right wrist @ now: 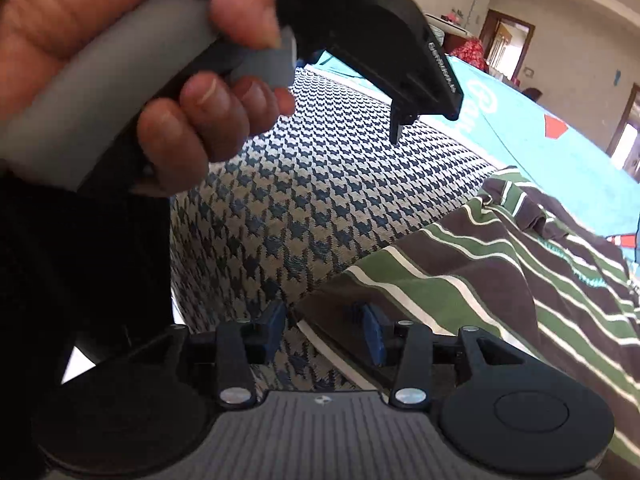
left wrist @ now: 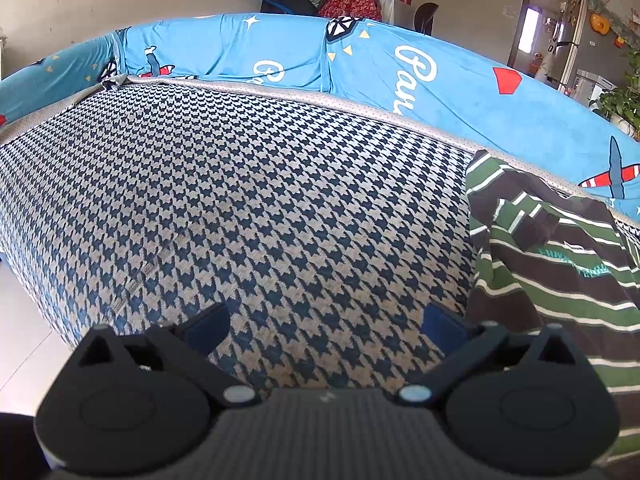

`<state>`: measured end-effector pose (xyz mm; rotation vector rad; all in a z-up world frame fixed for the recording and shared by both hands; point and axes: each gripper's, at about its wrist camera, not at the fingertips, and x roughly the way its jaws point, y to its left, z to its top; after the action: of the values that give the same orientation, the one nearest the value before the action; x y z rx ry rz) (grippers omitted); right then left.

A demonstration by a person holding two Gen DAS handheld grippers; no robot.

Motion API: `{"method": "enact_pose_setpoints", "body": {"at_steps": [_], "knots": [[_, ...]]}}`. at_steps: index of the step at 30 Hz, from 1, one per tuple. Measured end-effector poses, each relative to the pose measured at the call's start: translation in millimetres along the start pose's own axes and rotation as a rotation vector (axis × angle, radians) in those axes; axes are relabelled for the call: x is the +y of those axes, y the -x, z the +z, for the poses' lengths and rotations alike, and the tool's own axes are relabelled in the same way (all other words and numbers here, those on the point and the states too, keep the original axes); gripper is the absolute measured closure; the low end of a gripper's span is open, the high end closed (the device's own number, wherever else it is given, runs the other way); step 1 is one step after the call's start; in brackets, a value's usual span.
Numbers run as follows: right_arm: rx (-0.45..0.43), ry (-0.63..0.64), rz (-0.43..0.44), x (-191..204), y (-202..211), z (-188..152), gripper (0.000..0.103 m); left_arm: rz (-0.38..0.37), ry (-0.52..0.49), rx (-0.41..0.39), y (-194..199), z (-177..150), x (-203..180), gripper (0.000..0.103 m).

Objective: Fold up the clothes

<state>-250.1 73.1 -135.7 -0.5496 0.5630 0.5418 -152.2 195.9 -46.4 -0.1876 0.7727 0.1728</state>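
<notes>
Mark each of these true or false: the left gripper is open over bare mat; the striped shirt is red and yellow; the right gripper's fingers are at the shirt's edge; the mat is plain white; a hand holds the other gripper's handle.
1. The left gripper is open over the bare houndstooth mat. True.
2. The striped shirt is red and yellow. False: it is green, brown and white.
3. The right gripper has its fingers at the shirt's edge. True; the jaws are apart, not clamped.
4. The mat is plain white. False: it is blue-and-beige houndstooth.
5. A hand holds the other gripper's grey handle. True.
</notes>
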Motion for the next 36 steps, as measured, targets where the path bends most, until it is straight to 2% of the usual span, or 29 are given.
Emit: {"method": "enact_pose_setpoints", "body": {"at_steps": [1, 3, 5, 7, 9, 13, 22, 25, 29, 32, 36], "knots": [[-0.004, 0.01, -0.012, 0.7, -1.2, -0.7, 0.063, -0.001, 0.001, -0.002, 0.4, 0.0, -0.2, 0.0], [-0.015, 0.024, -0.037, 1.4, -2.5, -2.0, 0.072, -0.004, 0.002, -0.006, 1.3, 0.7, -0.8, 0.0], [-0.023, 0.016, -0.049, -1.0, -2.6, -1.4, 0.09, -0.006, 0.003, -0.011, 2.7, 1.1, -0.9, 0.0], [-0.027, -0.024, -0.043, -7.6, -0.9, 1.7, 0.094, -0.006, 0.002, -0.022, 5.1, 2.0, -0.3, 0.0], [-0.034, -0.062, -0.027, -11.4, 4.0, 6.2, 0.095, 0.005, -0.002, -0.043, 8.6, 3.4, 0.3, 0.0], [-0.072, -0.035, 0.02, -1.5, 14.9, 21.2, 0.095, 0.045, -0.009, -0.095, 16.2, 6.8, 2.8, 0.0], [-0.036, -0.058, 0.091, 5.6, 2.6, 31.9, 0.094, 0.073, -0.016, -0.096, 13.7, 7.1, 3.3, 0.0], [-0.032, -0.06, 0.112, 5.8, 4.7, 29.3, 0.091, 0.077, -0.03, -0.083, 9.8, 6.1, -3.3, 0.0], [-0.025, -0.14, 0.261, -4.1, 12.6, 30.1, 0.09, 0.082, -0.05, -0.077, 6.7, 5.7, -10.0, 0.0], [-0.029, -0.124, 0.229, -3.3, 18.6, 29.0, 0.09, 0.081, -0.064, -0.072, 5.1, 4.6, -14.8, 0.0], [-0.016, -0.177, 0.176, -19.0, 25.1, 22.4, 0.09, 0.057, -0.097, -0.055, 1.3, 2.4, -24.5, 0.0]]}}
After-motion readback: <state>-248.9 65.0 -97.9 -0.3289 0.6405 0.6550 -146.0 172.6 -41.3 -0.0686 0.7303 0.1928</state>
